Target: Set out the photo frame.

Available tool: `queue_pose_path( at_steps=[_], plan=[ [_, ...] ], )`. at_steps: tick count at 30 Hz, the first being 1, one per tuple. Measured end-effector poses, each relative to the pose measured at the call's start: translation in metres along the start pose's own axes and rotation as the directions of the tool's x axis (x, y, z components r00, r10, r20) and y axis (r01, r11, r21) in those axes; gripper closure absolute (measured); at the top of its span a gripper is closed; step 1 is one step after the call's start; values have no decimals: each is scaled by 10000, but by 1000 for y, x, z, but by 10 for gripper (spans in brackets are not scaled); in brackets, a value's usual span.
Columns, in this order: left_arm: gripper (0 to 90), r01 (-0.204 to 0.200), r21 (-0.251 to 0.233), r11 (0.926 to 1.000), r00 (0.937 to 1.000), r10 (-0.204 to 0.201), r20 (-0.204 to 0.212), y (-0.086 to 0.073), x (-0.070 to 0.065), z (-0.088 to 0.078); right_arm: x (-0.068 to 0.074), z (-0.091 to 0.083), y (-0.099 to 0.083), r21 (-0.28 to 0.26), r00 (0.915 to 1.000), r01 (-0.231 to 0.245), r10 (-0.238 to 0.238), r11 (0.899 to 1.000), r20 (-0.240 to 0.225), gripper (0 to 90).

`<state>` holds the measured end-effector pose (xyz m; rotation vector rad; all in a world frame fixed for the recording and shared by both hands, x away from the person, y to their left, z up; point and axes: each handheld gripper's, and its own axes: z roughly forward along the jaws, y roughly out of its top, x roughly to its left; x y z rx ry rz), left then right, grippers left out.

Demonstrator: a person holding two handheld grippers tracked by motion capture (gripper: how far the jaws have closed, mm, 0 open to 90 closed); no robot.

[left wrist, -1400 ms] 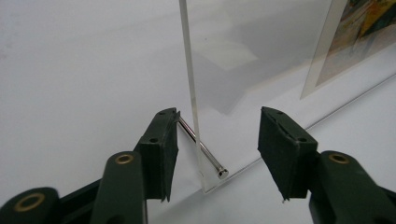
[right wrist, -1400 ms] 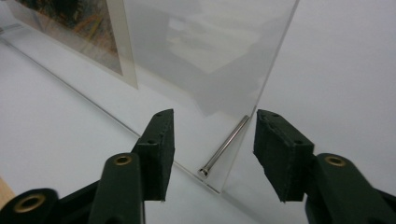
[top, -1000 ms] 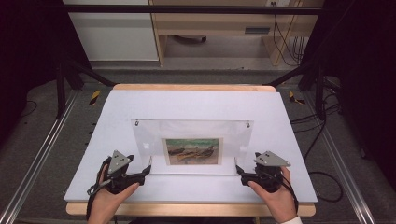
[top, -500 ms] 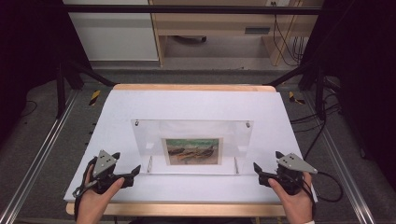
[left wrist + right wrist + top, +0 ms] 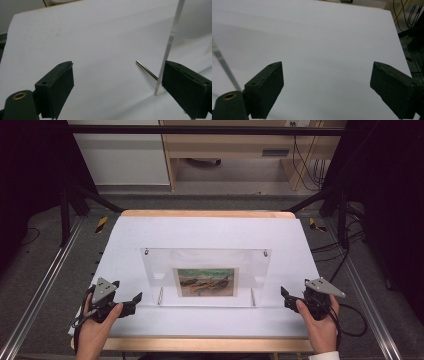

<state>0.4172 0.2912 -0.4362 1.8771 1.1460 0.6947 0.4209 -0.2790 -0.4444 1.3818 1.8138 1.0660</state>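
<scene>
The clear acrylic photo frame (image 5: 206,276) is stood upright at the bench's (image 5: 125,240) centre, propped on its metal pins. The left gripper (image 5: 131,301), at eight o'clock, and right gripper (image 5: 286,298), at four o'clock, are held released and empty, the left's jaws having just been opening.

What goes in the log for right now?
left gripper: open, nothing held | right gripper: open, nothing held | picture frame: standing between them, untouched
</scene>
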Motion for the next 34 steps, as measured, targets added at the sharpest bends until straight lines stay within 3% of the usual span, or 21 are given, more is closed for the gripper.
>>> queue_pose_path(
  at_steps=[4,11,19,24,27,34],
  plan=[
    [102,67,194,9998,9998,-64,-186,0,9,11,-4,11,5,38,9993,-361,361,9993,26,133],
    [105,251,446,9987,9994,-241,-241,4,21,30,-6,28,15,207,9998,-181,181,9996,-5,137],
    [104,92,656,9978,9985,-57,-540,10,31,42,-14,45,19,537,9995,-209,196,9983,239,144],
    [104,284,680,9973,9970,-233,-736,9,40,45,-22,51,15,886,9972,-533,483,9946,573,143],
    [103,353,901,9953,9966,-283,-779,3,43,46,-24,52,8,1043,9955,-828,775,9911,539,143],
    [102,568,993,9934,9967,-507,-636,-5,45,42,-20,50,0,1135,9965,-784,745,9904,382,139]
  ],
)
